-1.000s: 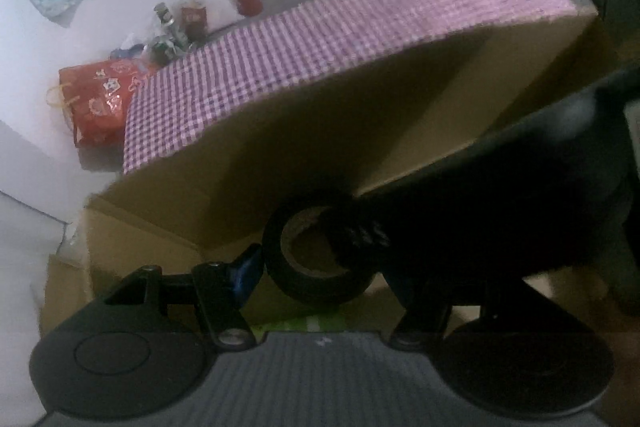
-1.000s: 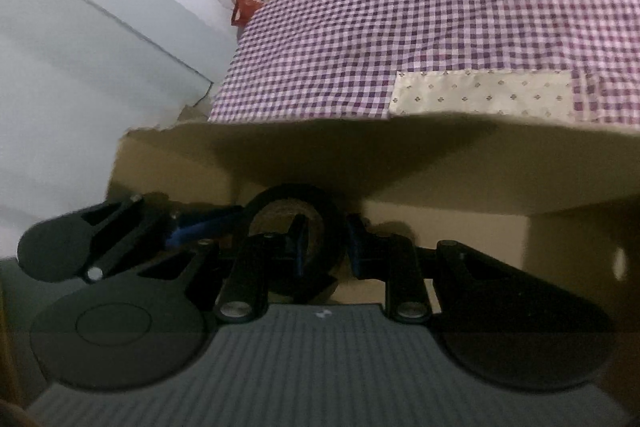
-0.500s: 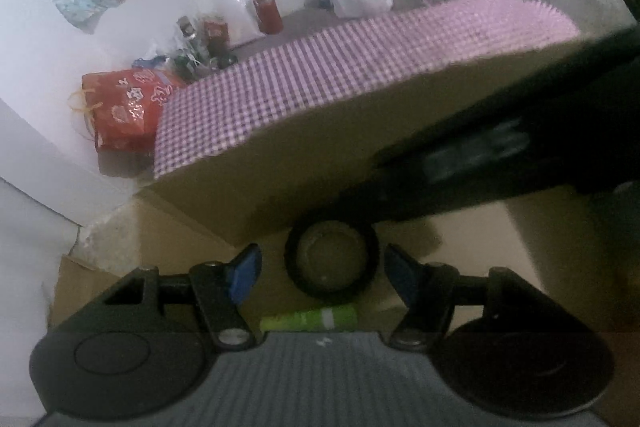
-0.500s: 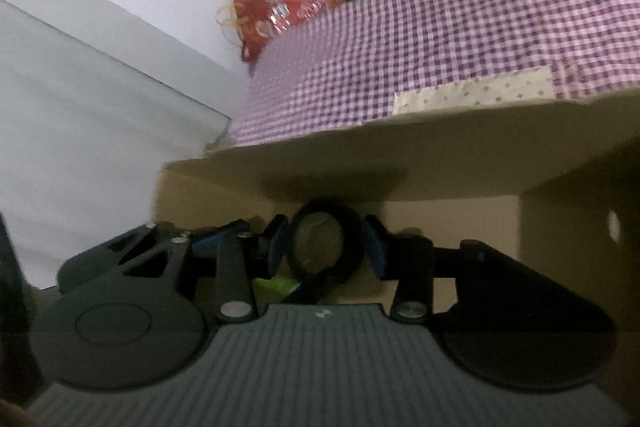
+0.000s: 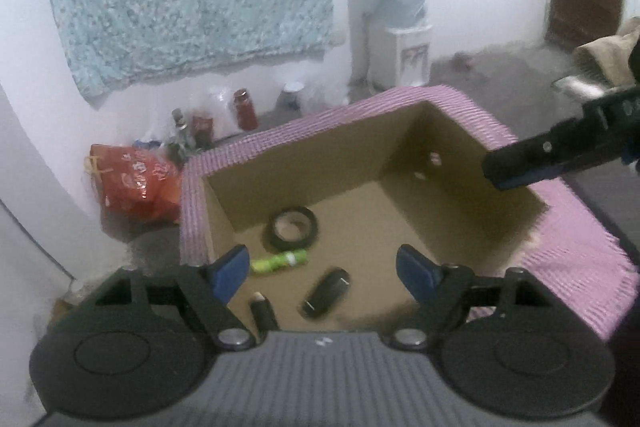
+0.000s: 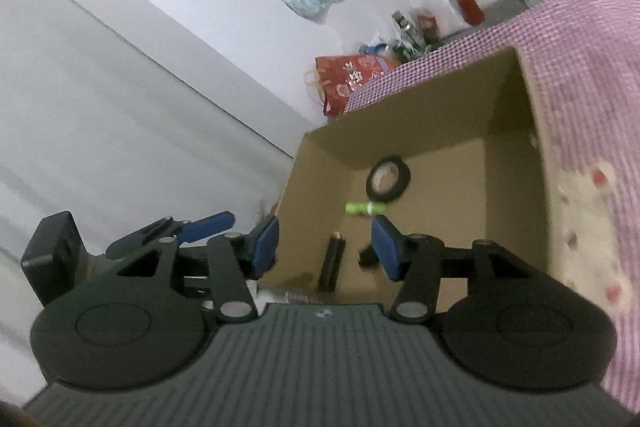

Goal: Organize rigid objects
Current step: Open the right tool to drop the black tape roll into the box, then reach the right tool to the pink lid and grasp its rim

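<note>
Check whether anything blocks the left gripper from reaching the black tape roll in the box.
Nothing visible does. The left gripper hangs open above the cardboard box, and the black tape roll lies uncovered on the box floor. A green tube lies just in front of the roll, beside it rather than over it.

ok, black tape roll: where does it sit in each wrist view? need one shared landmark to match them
Left wrist: black tape roll lies on the cardboard box floor, centre frame, beyond the green tube.
Right wrist: black tape roll at the box's far wall, right of centre, above the green tube.
Shared landmark: the red bag on the floor outside the box, by the wall.
</note>
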A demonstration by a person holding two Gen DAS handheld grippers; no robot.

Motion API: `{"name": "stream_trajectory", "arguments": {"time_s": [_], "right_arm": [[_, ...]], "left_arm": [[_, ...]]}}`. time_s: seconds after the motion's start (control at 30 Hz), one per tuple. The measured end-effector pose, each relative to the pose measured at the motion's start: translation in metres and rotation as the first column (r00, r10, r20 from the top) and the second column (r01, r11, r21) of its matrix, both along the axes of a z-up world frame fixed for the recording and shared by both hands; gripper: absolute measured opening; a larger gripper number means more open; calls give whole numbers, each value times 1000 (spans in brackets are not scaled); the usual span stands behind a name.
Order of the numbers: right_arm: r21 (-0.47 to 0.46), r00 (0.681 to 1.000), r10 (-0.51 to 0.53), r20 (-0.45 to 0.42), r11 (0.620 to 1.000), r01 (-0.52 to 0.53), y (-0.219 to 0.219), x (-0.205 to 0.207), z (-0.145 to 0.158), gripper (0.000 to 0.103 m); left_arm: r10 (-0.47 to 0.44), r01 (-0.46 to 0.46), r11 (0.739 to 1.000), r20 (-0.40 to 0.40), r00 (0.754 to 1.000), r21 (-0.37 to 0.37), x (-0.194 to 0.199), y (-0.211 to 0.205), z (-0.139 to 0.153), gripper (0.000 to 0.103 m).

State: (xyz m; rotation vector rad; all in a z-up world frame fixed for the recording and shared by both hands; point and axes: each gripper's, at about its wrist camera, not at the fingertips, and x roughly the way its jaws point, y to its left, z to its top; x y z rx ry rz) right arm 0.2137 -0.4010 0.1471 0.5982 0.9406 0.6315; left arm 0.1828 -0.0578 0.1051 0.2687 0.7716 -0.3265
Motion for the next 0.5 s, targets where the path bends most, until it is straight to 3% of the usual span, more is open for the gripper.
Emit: {"name": "stream_trajectory", "arguments": {"time_s": [0.13, 0.23, 0.37, 0.5], "right_arm": [[-13, 999, -32, 37, 999, 33, -11, -58, -19, 52], [-24, 999, -41, -2, 999, 41, -5, -90, -49, 52], [-34, 996, 6, -91, 999, -9, 19, -112, -88, 52], [-106, 990, 52, -134, 992, -67, 49, -114, -112, 52]], "left_arm": [[13, -13, 998, -1, 1000, -69, -47, 1, -22, 82], [45, -47, 994, -27, 999, -99, -72, 5, -49, 82], [89, -98, 991, -101, 991, -88, -96, 15, -85, 82], [125, -143, 986, -178, 976, -90, -106, 26, -114, 82]]}}
